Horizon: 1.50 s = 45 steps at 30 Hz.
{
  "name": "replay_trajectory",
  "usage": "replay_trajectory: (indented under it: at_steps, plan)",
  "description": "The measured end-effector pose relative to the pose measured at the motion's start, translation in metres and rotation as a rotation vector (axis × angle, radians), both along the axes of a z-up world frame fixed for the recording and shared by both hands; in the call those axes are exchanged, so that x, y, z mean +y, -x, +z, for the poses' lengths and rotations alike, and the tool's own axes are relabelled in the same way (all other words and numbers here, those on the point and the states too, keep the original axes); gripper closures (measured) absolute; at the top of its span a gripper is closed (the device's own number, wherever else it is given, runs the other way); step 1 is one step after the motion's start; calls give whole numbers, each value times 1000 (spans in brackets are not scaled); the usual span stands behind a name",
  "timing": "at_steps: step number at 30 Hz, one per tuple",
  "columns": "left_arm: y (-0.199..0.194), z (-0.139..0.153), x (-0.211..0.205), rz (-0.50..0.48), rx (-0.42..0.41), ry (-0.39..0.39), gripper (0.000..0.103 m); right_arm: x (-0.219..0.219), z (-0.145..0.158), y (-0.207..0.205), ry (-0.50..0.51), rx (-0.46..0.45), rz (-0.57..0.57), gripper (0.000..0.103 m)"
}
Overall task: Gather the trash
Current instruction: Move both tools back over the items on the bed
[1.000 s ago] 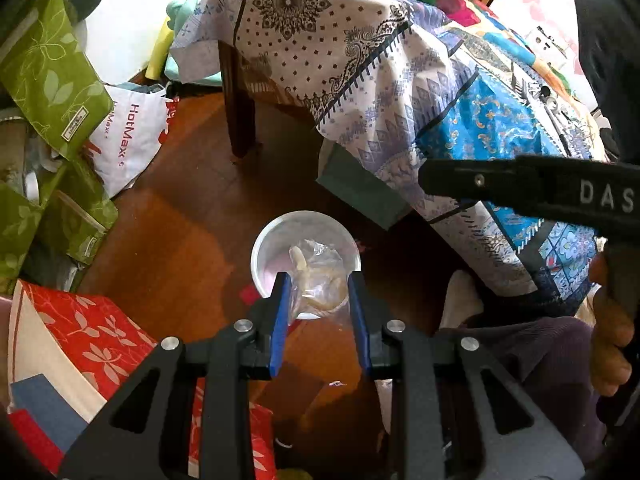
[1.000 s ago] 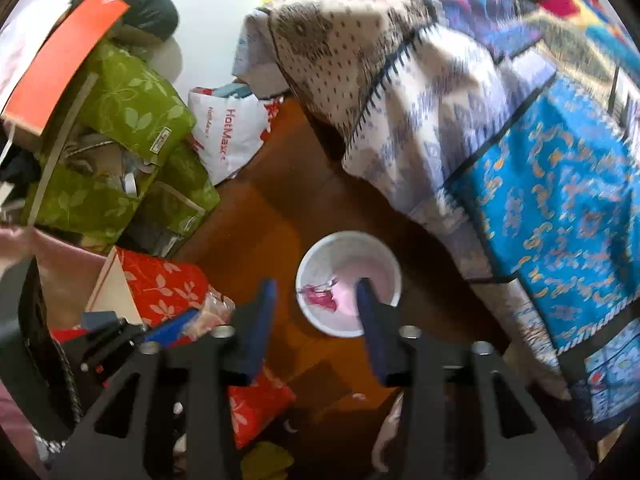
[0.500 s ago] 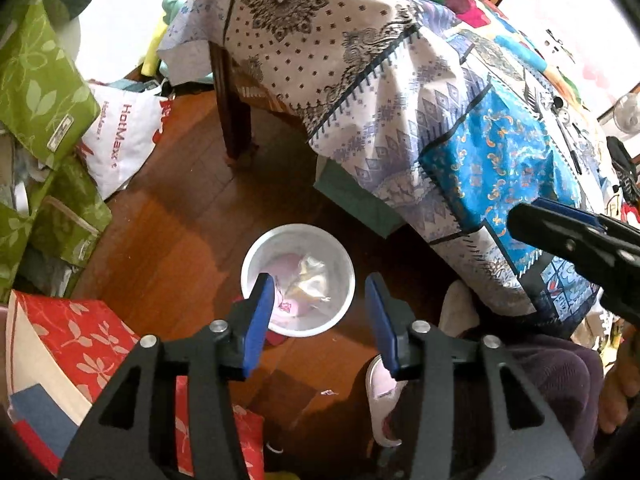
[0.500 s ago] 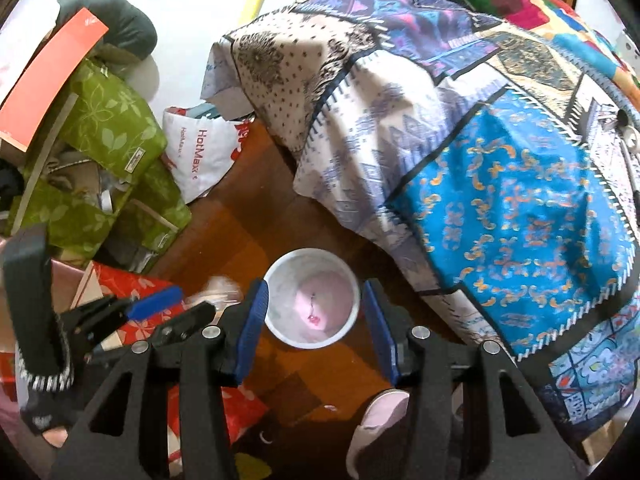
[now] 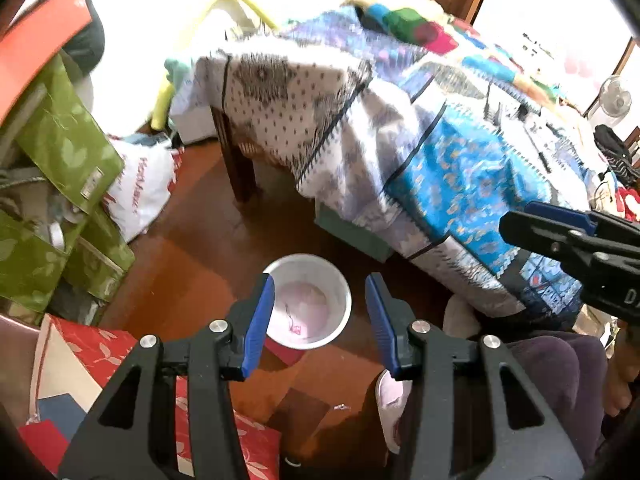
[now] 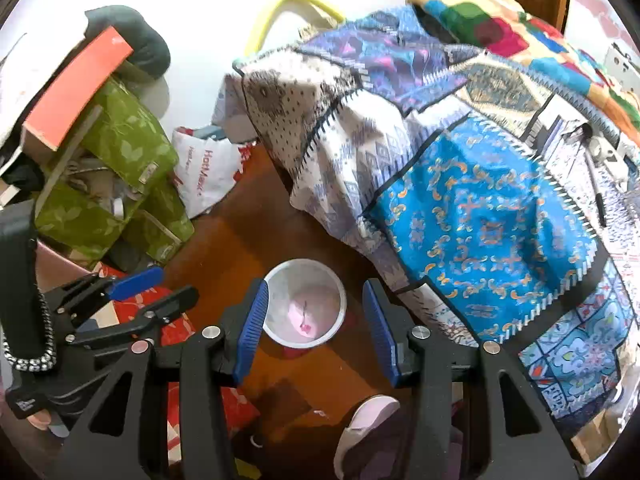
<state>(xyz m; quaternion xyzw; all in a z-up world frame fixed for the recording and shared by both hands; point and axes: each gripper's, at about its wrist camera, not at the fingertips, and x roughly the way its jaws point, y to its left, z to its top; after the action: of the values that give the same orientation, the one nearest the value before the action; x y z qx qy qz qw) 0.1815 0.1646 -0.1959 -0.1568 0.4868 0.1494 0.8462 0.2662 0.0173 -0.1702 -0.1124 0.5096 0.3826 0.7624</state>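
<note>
A white round bin [image 5: 344,300] stands on the brown wooden floor, with pale crumpled trash [image 5: 298,304] and a small red scrap inside it. My left gripper [image 5: 318,280] hangs above the bin, open, with nothing between its blue pads. My right gripper [image 6: 315,285] also hovers over the bin [image 6: 340,304], open and empty. In the right wrist view the left gripper [image 6: 172,284] shows at the left, beside the bin. In the left wrist view the right gripper [image 5: 560,232] comes in from the right edge.
A table under a patterned blue and white cloth [image 6: 480,220] rises just right of the bin. Green bags [image 5: 60,184], a white printed bag [image 5: 140,188] and a red floral bag [image 5: 100,356] crowd the left. A pale slipper [image 6: 364,424] and a person's purple-clad leg [image 5: 560,364] lie below.
The left gripper opened and let a clear plastic wrapper fall into the bin. Both grippers then rose, so the bin looks smaller and more of the table shows.
</note>
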Motion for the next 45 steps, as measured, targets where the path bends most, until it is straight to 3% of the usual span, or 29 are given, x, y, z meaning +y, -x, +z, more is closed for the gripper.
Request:
replay_trajectory:
  at_steps: [13,21,24,30,33,37,45]
  plan:
    - [26,102,-56,-20,-222,-109,56,-64,73,24,-135,-140,-41,57]
    - [15,150,-103,-88,-341,-140,56,-115,117,29,-201,-269,-97,57]
    - [3,164,-120,-122,-385,-120,55,-135,128,28,-219,-307,-124,52]
    - [-32,177,-157,-194,-417,-135,54,-177,146,18,-221,-396,-194,49]
    - [-54,178,-174,-236,-420,-135,50,-199,153,7,-222,-430,-248,34]
    - [-80,178,-193,-273,-421,-127,34,-227,157,-9,-223,-464,-321,33]
    - [-139,160,-218,-327,-386,-104,33,-270,144,-56,-169,-476,-434,33]
